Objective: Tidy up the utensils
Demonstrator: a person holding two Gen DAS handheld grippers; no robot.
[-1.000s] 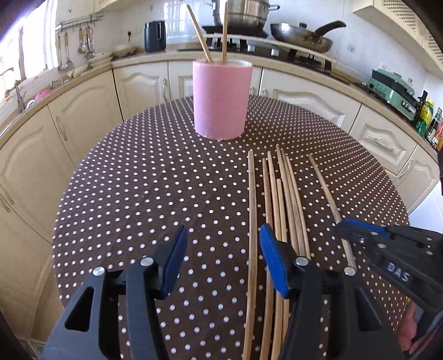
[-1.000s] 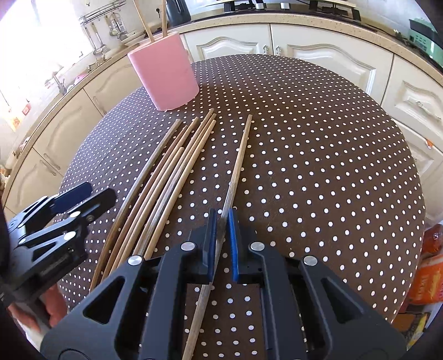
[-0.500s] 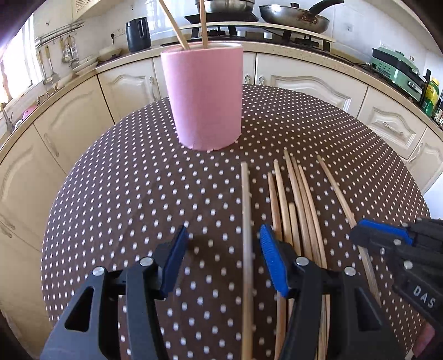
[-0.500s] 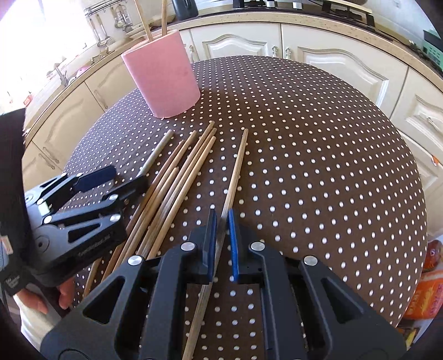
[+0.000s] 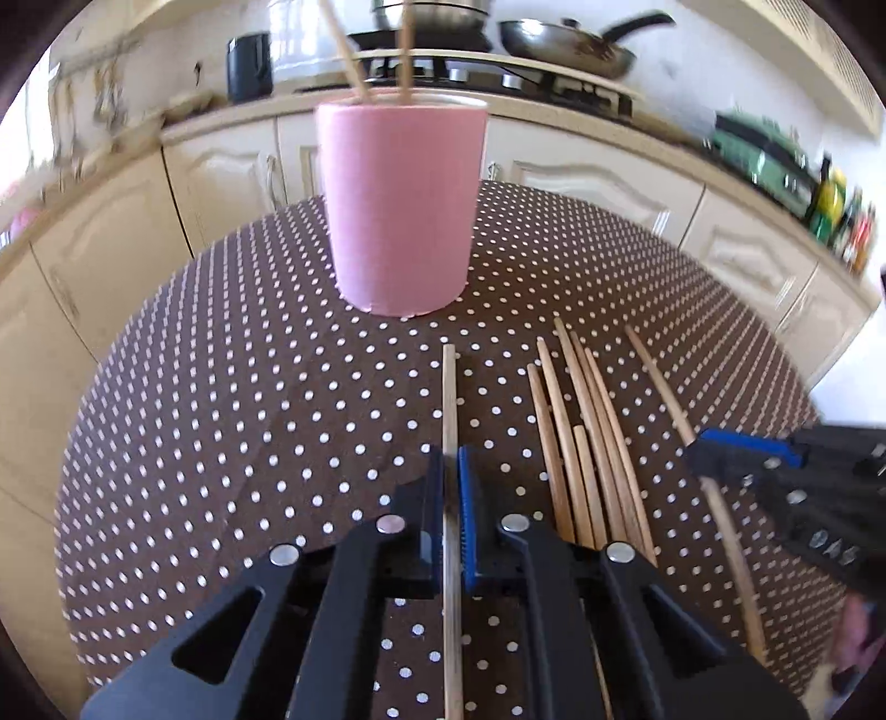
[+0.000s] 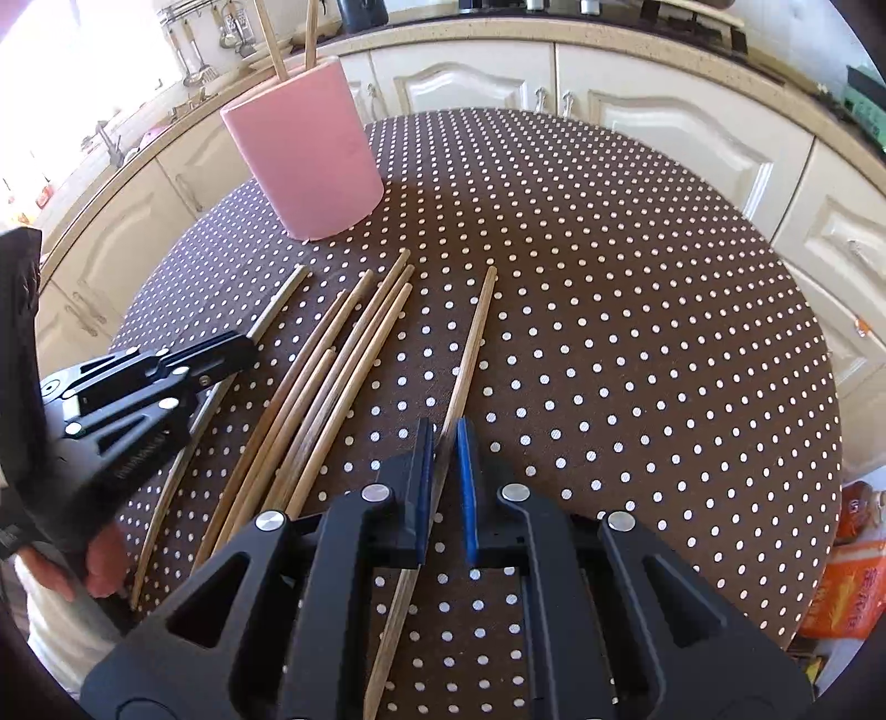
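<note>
A pink holder (image 5: 401,205) (image 6: 302,155) stands at the far side of the dotted brown table (image 6: 609,277), with two chopsticks (image 5: 407,50) upright in it. Several wooden chopsticks (image 5: 581,443) (image 6: 343,365) lie side by side on the cloth. My left gripper (image 5: 451,459) (image 6: 243,346) has its jaws closing on the leftmost chopstick (image 5: 448,387) (image 6: 282,296), and the blue pads press on it. My right gripper (image 6: 443,437) (image 5: 742,451) is shut on the rightmost chopstick (image 6: 473,343) (image 5: 659,382). Both sticks point toward the holder.
Cream cabinets and a countertop curve around the table's far side. A frying pan (image 5: 565,47) sits on the stove behind the holder. An orange bag (image 6: 853,587) lies on the floor past the table's right edge. A hand (image 6: 99,559) grips the left tool.
My left gripper went forward toward the pink holder, took the leftmost chopstick between its jaws and closed on it. My right gripper kept its grip on its chopstick.
</note>
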